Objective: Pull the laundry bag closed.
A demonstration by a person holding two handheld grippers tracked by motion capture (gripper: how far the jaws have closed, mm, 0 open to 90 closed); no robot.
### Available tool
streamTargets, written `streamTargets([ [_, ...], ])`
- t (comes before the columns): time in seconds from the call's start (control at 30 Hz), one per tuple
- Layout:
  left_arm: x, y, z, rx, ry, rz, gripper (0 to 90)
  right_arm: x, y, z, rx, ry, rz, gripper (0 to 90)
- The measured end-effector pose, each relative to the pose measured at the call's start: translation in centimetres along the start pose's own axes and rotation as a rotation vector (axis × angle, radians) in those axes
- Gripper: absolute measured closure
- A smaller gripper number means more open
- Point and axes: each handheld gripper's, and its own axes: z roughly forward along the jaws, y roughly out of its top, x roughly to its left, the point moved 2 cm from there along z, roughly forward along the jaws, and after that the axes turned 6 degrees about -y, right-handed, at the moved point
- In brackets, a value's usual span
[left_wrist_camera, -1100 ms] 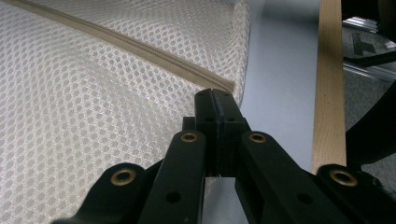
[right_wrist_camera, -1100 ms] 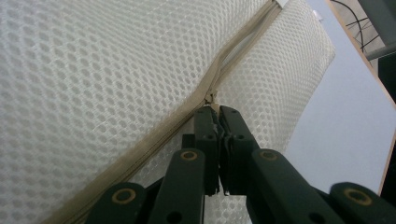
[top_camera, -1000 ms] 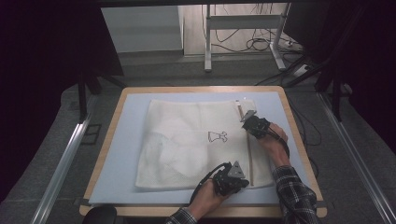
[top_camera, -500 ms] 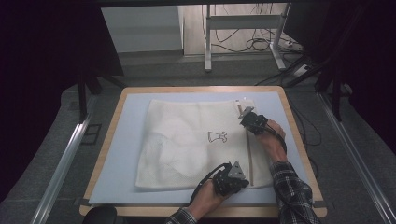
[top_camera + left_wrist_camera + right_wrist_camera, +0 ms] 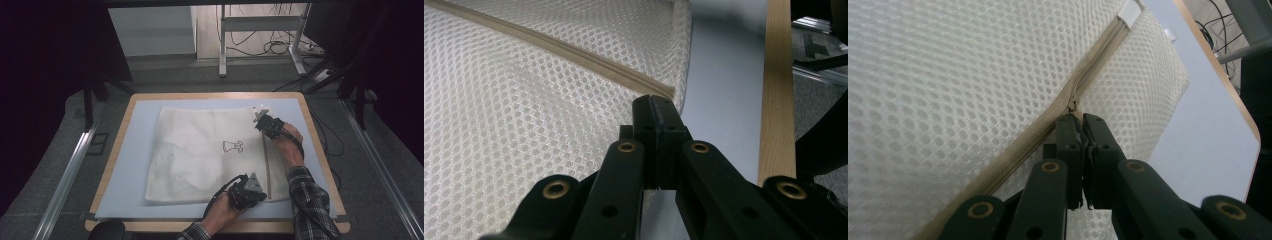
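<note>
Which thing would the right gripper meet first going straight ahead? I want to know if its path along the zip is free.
Probably the white tab ending the zip on the mesh bag.

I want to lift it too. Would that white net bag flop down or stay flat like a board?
Probably flop: the net bag is thin mesh and already wrinkles on the mat. It looks light, being mostly holes. The zipper edge may stay a bit straighter.

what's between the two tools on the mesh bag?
High view: the beige zipper runs along the mesh bag from left tool to right tool.
</note>
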Motion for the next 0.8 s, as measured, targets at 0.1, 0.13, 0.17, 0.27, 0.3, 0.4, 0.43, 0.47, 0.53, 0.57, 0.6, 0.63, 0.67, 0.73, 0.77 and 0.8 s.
streamTargets([
  [0.1,0.0,0.0,0.0,0.000,-0.001,-0.002,89.9,-0.2,0.1,0.2,0.002,0.000,0.003,86.2],
  [0.13,0.0,0.0,0.0,-0.001,-0.001,-0.002,89.8,-0.2,0.2,0.3,0.003,0.002,0.011,86.2],
  [0.17,0.0,0.0,0.0,0.000,-0.001,-0.002,89.9,-0.3,0.2,0.3,-0.002,-0.002,0.007,86.1],
  [0.27,0.0,0.0,0.0,-0.001,0.000,-0.001,89.9,-0.5,0.5,0.6,0.002,-0.001,0.015,86.1],
  [0.3,0.0,0.0,0.0,-0.001,-0.001,-0.002,89.9,-0.6,0.5,0.6,0.004,0.003,0.017,86.2],
  [0.4,0.0,0.0,0.0,0.000,-0.001,-0.002,89.9,-0.7,0.7,1.0,0.005,0.000,0.023,86.2],
  [0.43,0.0,0.0,0.0,-0.001,-0.002,-0.002,89.9,-0.7,0.8,1.1,0.006,-0.002,0.020,86.2],
  [0.47,0.0,0.0,0.0,0.000,-0.002,-0.003,89.9,-0.8,0.9,1.2,0.008,-0.005,0.013,86.1],
  [0.53,0.0,0.0,0.0,0.001,-0.003,-0.003,89.9,-0.9,1.1,1.3,0.012,-0.004,0.018,86.1],
  [0.57,0.0,0.0,0.0,0.003,-0.003,-0.003,89.9,-0.9,1.2,1.4,0.015,-0.005,0.020,86.1],
  [0.6,0.0,0.0,0.0,0.003,-0.003,-0.003,89.9,-1.0,1.3,1.6,0.011,-0.007,0.019,86.1],
  [0.63,0.0,0.0,0.0,0.003,-0.004,-0.003,89.9,-1.0,1.4,1.6,0.018,-0.007,0.018,86.1],
  [0.67,0.0,0.0,0.0,0.003,-0.004,-0.003,89.9,-1.1,1.5,1.7,0.020,-0.007,0.018,86.1],
  [0.73,0.1,0.0,0.0,0.003,-0.005,-0.004,89.9,-1.2,1.6,1.9,0.016,-0.011,0.012,86.1],
  [0.77,0.1,0.0,0.0,0.004,-0.006,-0.004,89.9,-1.2,1.7,2.0,0.018,-0.012,0.012,86.1],
  [0.8,0.1,0.0,0.0,0.000,-0.007,-0.009,89.9,-1.2,1.8,2.1,0.016,-0.015,0.014,86.1],
])
